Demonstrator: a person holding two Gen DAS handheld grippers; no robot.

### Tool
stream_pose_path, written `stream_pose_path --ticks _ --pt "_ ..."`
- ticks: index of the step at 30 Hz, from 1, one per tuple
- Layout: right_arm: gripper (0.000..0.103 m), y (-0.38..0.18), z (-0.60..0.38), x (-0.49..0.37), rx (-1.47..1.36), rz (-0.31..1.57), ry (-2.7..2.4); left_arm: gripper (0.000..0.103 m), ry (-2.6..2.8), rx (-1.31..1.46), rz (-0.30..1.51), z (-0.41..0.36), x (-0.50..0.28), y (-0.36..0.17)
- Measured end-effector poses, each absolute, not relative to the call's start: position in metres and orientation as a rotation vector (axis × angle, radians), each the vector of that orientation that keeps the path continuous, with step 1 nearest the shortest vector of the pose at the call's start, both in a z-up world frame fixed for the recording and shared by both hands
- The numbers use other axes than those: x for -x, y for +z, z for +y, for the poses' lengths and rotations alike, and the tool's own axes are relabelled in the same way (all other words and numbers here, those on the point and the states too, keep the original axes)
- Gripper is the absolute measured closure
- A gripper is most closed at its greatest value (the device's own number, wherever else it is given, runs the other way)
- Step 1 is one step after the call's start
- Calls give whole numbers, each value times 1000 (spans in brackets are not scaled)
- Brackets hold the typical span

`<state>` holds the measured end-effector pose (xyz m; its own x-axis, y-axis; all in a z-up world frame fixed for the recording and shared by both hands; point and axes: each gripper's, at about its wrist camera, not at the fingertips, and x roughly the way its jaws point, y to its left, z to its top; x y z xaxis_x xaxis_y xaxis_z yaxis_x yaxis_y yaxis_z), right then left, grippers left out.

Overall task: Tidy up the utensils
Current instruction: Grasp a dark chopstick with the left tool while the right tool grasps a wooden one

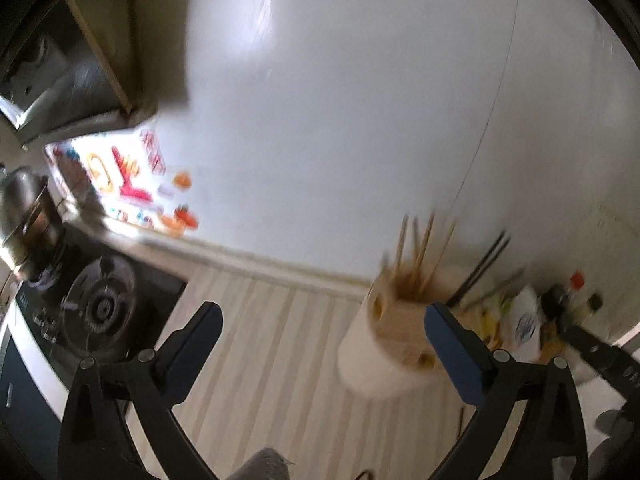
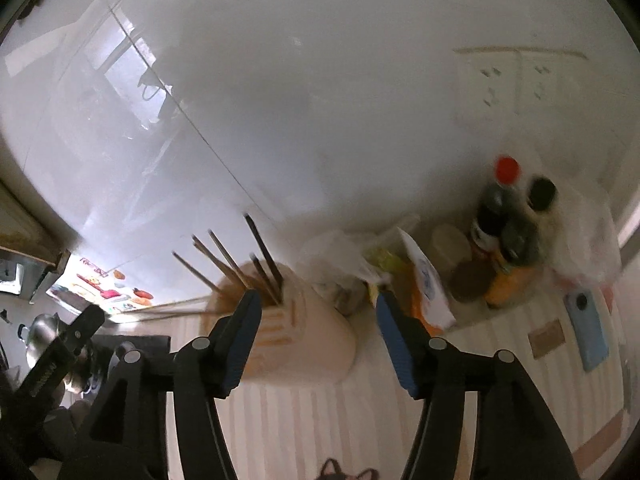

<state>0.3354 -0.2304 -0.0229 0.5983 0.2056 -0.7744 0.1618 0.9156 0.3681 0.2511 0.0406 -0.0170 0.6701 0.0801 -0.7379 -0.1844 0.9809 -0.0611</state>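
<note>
Blue phone [image 2: 587, 330] shows only rightward; gas stove [image 1: 100, 308] mainly leftward.

Utensil holder [image 2: 304, 332] is standing on the counter [image 2: 320, 420] near the wall, chopsticks [image 2: 224, 260] sticking up in it; bottles [image 2: 504, 236] and phone [image 2: 586, 330] sitting to its right, stove [image 1: 96, 308] to its left.

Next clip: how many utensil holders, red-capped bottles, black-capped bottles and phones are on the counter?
Utensil holder: 1
Red-capped bottle: 1
Black-capped bottle: 1
Blue phone: 1
Total: 4
</note>
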Motion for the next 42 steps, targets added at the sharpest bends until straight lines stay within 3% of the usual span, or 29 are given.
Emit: stream_pose_path --ticks 7,16,27,30,31,32,39,42 --pt "36 -73 -262 -284 -449 1031 -57 0 178 41 980 22 -223 -89" --pt "37 -186 -299 -240 -384 1292 -171 0 114 -79 1208 -43 -206 -192" --pt "63 -296 -299 -230 -228 1516 -205 0 77 -254 1334 -114 -199 -265" --pt "75 -306 -297 -227 -173 1530 -203 0 54 -274 1351 -131 -199 -270" --pt "89 -306 -298 -226 -165 1527 -193 0 42 -278 1353 -137 -200 -270" --pt "96 -306 -299 -225 -157 1531 -196 0 21 -284 1354 -147 -200 -270" --pt "96 -303 -353 -208 -221 1536 -256 1 -110 -206 1399 -205 -211 -267" --pt "96 -300 -376 -201 -245 1532 -281 9 -153 -181 1431 -228 -216 -274"
